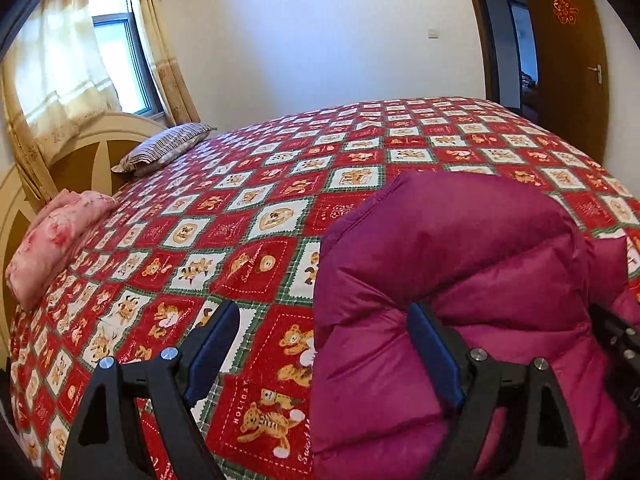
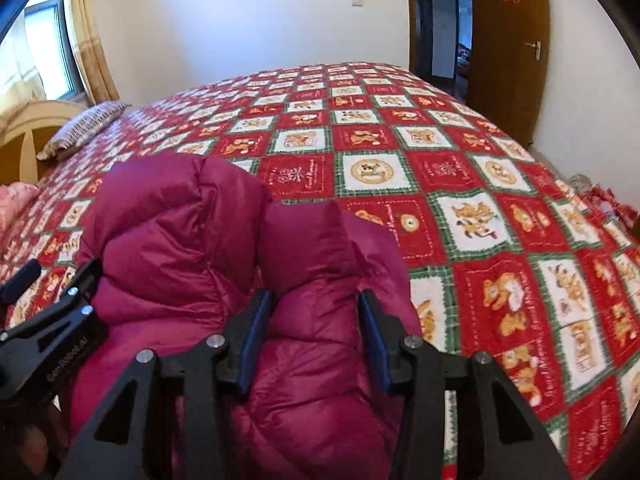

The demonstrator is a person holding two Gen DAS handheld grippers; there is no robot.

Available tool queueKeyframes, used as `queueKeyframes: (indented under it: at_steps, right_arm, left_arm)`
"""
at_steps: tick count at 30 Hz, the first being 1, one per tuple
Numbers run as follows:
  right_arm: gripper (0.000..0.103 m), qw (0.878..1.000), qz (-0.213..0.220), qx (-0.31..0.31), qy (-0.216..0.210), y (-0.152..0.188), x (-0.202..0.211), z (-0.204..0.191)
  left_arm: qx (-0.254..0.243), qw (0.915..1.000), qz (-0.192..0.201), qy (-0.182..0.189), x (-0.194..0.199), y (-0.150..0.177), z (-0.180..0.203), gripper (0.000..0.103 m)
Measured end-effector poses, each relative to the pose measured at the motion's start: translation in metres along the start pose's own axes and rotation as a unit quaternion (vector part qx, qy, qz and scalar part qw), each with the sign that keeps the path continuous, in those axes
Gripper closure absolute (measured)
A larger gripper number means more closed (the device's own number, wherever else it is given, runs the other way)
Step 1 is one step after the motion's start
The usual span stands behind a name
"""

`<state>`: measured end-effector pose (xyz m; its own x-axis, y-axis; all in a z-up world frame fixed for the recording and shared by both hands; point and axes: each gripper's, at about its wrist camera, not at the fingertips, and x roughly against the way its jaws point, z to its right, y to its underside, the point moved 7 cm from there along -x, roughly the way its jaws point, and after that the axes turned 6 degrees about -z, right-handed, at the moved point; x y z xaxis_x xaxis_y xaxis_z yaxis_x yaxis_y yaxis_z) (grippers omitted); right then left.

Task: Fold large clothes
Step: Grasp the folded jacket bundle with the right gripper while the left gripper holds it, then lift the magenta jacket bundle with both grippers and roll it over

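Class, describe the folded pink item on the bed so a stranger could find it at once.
Start at the large bed under the red patchwork teddy-bear quilt. Go to its headboard end by the curtained window. The folded pink floral blanket lies at the near corner, softer and paler than the striped pillow beyond it.

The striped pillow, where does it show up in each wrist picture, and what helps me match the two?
Left wrist view: the striped pillow lies at upper left, on the bed's far corner below the window curtain.
Right wrist view: the striped pillow sits at the far left edge, beside the headboard.
Shared landmark: the brown door with its red paper decoration, upper right in both.
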<state>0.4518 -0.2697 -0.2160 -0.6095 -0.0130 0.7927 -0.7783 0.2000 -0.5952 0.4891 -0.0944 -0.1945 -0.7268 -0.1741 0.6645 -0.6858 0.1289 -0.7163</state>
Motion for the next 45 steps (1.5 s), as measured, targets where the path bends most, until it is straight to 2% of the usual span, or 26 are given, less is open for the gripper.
queueKeyframes:
  at_steps: [3,7,45]
  right_arm:
    - [0.054,1.0,0.007,-0.006,-0.01,0.002,-0.004,0.001]
    - [0.053,1.0,0.008,-0.012,-0.018,0.004,-0.01,0.002]
    - [0.052,0.999,-0.014,-0.025,-0.032,0.012,-0.032,0.006]
  left_arm:
    - [0.013,0.9998,0.012,0.01,-0.004,0.005,-0.005,0.016]
    - [0.028,0.9993,0.01,0.024,-0.009,0.009,-0.007,0.015]
    - [0.005,0.9998,-0.007,0.015,-0.028,0.017,0.006,0.013]
